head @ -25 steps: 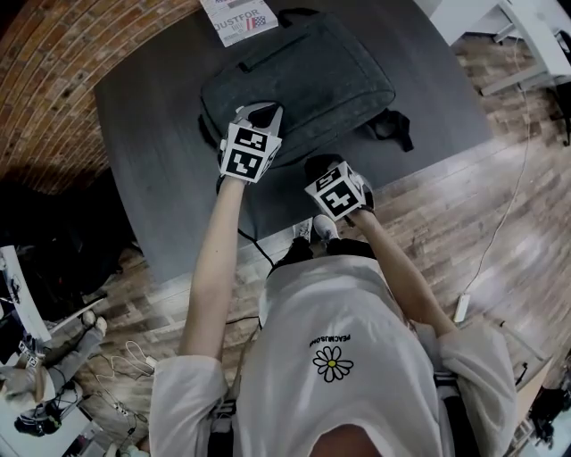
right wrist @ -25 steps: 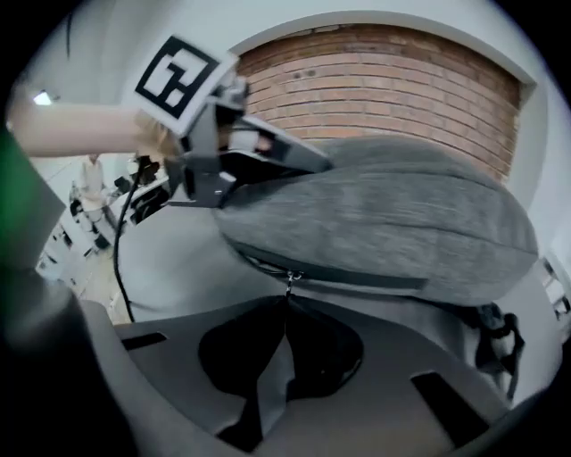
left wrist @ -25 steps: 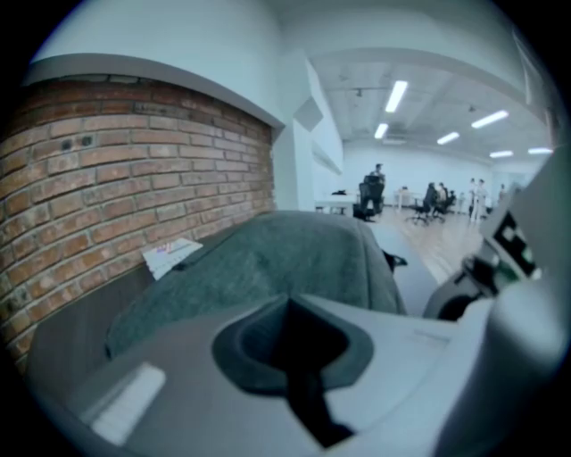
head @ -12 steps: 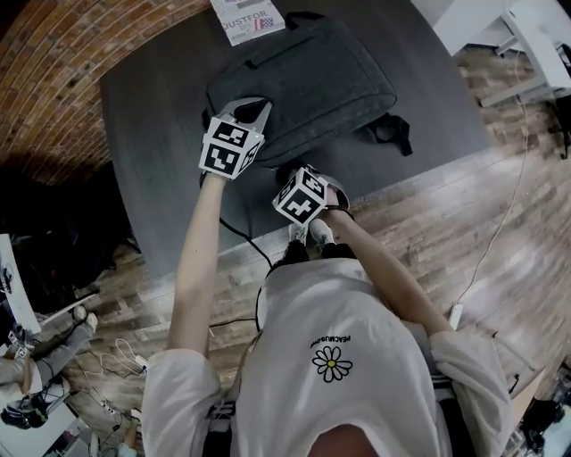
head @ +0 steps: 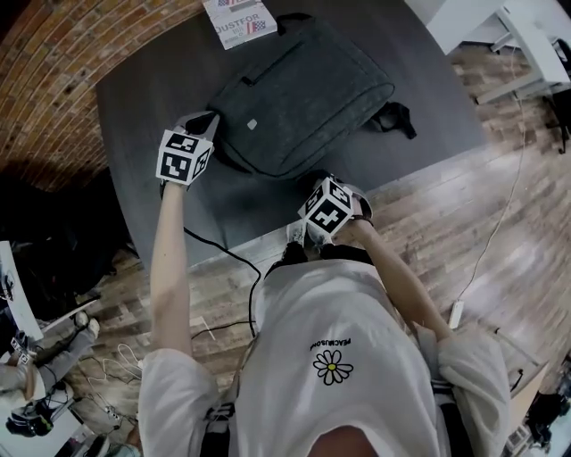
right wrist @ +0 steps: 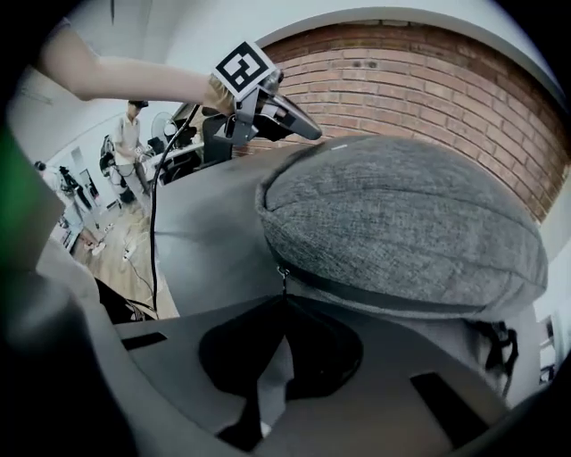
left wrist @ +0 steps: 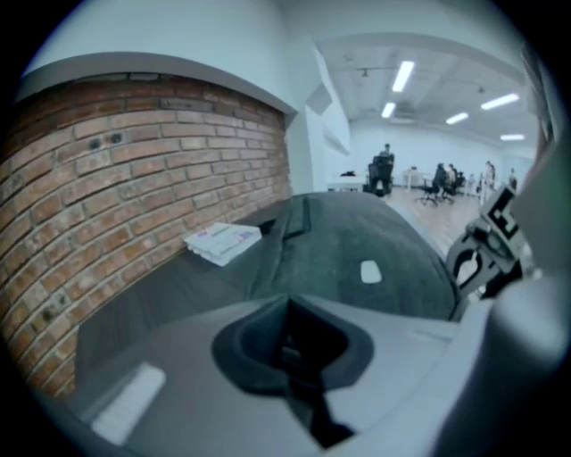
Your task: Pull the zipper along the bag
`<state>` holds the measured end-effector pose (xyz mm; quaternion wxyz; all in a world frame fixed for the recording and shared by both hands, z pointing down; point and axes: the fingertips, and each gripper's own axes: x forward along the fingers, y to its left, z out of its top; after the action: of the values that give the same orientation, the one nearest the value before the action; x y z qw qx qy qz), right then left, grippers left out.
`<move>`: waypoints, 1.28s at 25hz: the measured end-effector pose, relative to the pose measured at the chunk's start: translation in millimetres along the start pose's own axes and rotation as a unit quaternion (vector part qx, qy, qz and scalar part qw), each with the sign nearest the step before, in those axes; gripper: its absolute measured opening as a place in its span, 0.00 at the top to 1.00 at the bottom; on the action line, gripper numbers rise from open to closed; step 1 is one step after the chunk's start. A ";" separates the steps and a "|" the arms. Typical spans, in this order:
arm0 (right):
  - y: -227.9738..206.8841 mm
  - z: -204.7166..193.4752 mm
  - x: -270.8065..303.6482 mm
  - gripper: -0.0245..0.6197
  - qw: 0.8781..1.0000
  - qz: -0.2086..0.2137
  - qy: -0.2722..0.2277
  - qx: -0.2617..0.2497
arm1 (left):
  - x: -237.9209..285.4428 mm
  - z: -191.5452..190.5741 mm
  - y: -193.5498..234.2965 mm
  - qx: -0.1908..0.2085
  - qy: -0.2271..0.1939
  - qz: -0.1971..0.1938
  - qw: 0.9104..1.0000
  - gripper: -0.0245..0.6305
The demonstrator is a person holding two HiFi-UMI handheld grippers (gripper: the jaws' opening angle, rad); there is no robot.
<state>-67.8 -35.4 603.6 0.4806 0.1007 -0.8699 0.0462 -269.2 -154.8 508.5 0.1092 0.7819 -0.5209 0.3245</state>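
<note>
A dark grey table (head: 143,98) carries a grey fabric laptop bag (head: 303,89), lying flat and skewed across its middle. The left gripper (left wrist: 285,312) hovers just off the bag's left corner, over bare tabletop, its jaws pressed together with nothing between them. The right gripper (right wrist: 284,303) sits at the bag's near edge, jaws together too. The small metal zipper pull (right wrist: 283,272) runs straight into their tips and seems pinched there, though the tab itself is hidden. A printed booklet (head: 239,20) lies just beside the bag's far end.
</note>
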 end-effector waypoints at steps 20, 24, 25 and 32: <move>-166.1 -149.2 -91.2 0.96 0.974 -0.193 0.100 0.058 | 9.5 0.7 -286.1 0.075 0.002 -0.195 0.978 0.96; -184.0 -141.4 -86.3 0.96 0.975 -0.191 0.112 0.003 | 13.0 5.0 -299.9 0.053 0.006 -0.196 0.979 0.96; -189.1 -138.9 -84.4 0.96 0.975 -0.191 0.114 -0.012 | 14.9 6.7 -302.1 0.046 0.007 -0.195 0.980 0.96; -217.8 -103.3 -61.3 0.96 0.971 -0.176 0.113 -0.116 | 23.8 12.1 -307.4 0.011 0.015 -0.189 0.982 0.97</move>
<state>97.2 -221.5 603.4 0.5846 0.1896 -0.7782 -0.1295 13.6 -45.4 565.5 0.1676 0.8623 -0.3586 0.3160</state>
